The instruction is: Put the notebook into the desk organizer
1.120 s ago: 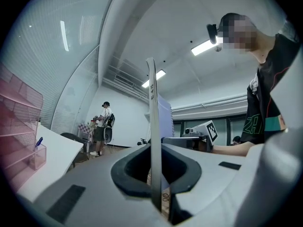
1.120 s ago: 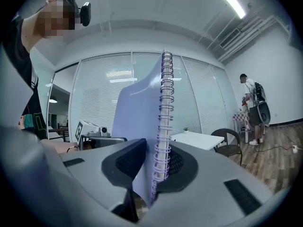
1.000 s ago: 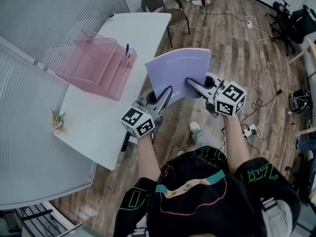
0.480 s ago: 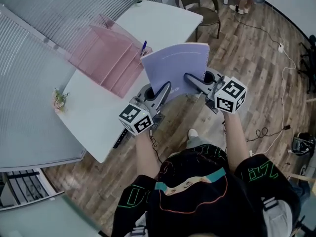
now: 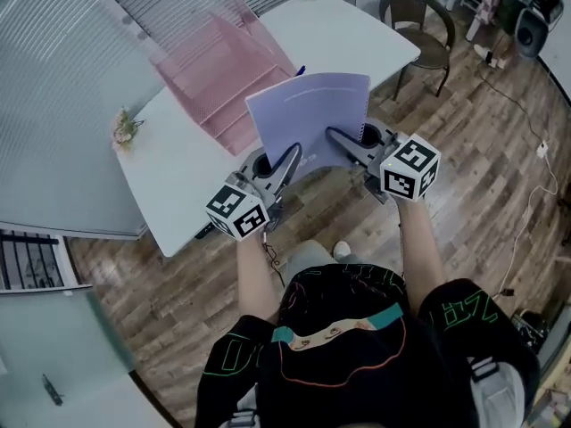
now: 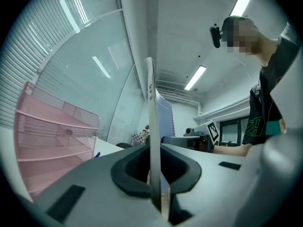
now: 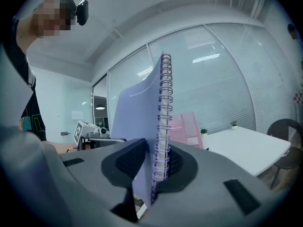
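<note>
A lilac spiral notebook (image 5: 308,119) is held upright in the air in front of the person, over the near edge of the white table (image 5: 178,181). My left gripper (image 5: 290,160) is shut on its lower left edge, seen edge-on as the notebook (image 6: 150,126) in the left gripper view. My right gripper (image 5: 335,139) is shut on the spiral-bound side of the notebook (image 7: 163,126). The pink mesh desk organizer (image 5: 223,65) stands on the table just beyond the notebook, and the organizer (image 6: 47,145) shows at the left gripper view's left.
A small flower pot (image 5: 125,129) sits at the table's left end by the ribbed glass wall (image 5: 53,87). A blue pen (image 5: 299,70) pokes out beside the organizer. A dark chair (image 5: 419,25) stands past the table's far end. Wooden floor (image 5: 482,150) lies to the right.
The view has swung, so the table and organizer now lie closer behind the notebook. Both grippers keep their hold on the notebook, which has shifted slightly toward the organizer.
</note>
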